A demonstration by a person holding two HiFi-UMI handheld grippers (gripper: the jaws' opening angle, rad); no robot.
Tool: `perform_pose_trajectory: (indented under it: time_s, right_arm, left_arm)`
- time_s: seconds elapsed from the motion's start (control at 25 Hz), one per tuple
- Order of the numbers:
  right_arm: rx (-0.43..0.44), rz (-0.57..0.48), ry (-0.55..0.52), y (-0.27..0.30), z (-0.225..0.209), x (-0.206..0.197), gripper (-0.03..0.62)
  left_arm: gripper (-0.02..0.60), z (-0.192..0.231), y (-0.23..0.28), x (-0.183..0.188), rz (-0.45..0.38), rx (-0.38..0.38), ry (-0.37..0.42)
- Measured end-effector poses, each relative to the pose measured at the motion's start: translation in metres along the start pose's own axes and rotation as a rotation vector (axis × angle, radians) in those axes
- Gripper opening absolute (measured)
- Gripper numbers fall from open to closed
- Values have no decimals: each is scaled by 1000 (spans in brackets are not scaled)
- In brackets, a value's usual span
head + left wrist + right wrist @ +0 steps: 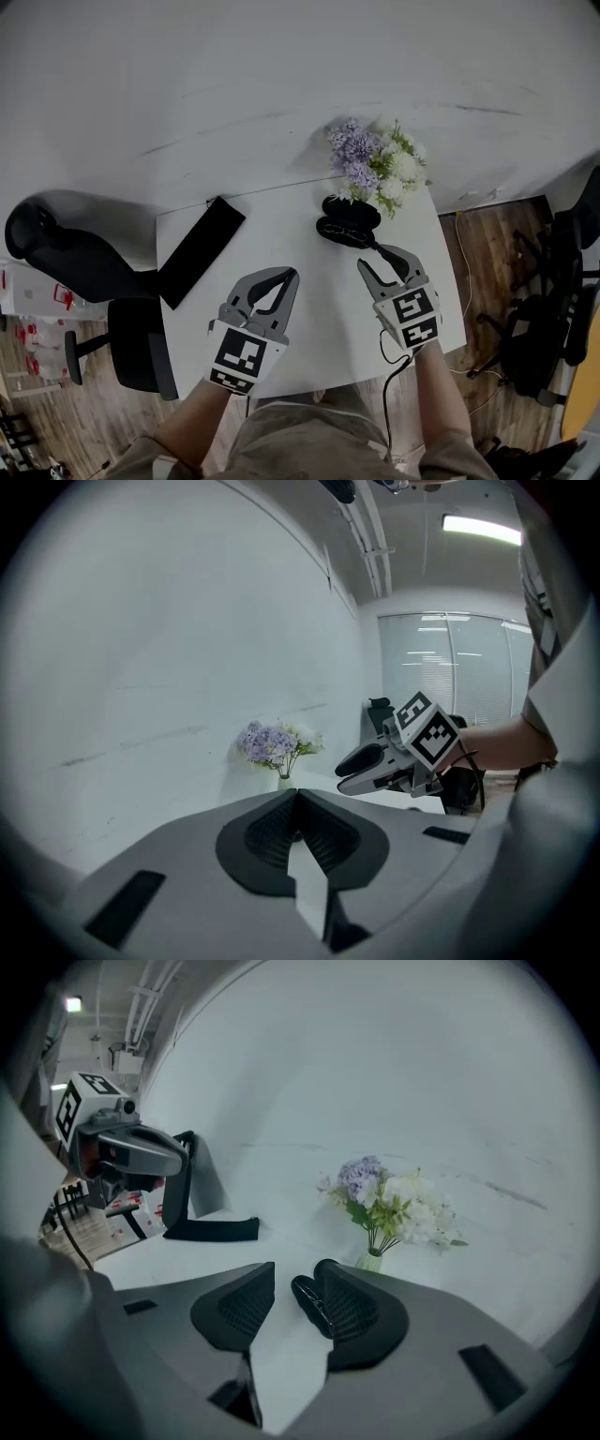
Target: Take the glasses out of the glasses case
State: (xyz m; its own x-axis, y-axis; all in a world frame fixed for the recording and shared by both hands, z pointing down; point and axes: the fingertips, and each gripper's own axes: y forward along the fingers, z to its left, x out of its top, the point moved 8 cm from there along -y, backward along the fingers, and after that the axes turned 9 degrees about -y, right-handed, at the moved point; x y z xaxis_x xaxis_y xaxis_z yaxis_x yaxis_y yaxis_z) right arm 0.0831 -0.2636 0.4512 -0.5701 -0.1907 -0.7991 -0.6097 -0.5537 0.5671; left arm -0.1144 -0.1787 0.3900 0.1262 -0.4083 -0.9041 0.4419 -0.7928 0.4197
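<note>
The black glasses case lies on the white table just in front of the flower vase; whether its lid is up I cannot tell, and no glasses show outside it. My right gripper hovers open just short of the case, which shows dark between its pads in the right gripper view. My left gripper hangs over the middle of the table, well left of the case. Its tips meet with nothing between them.
A vase of purple and white flowers stands at the table's back edge against the white wall. A flat black pouch lies at the table's left edge. A black office chair stands left of the table.
</note>
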Motion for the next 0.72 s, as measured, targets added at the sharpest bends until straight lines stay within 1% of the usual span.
perform_pose_trajectory:
  time_s: [0.24, 0.4, 0.52, 0.6, 0.72]
  right_arm:
    - [109, 89, -64, 74, -19, -21, 179]
    - [129, 169, -151, 113, -24, -44, 179]
    - [153, 244, -219, 138, -28, -59, 164]
    - [185, 287, -248, 151, -29, -68, 163]
    - [220, 323, -272, 167, -27, -77, 167]
  left_arm:
    - [16, 15, 41, -18, 60, 50, -33]
    - [16, 22, 63, -36, 98, 70, -59]
    - [16, 28, 73, -49, 134, 89, -63]
    - [17, 30, 76, -56, 154, 99, -66]
    - [16, 32, 77, -67, 178, 109, -83]
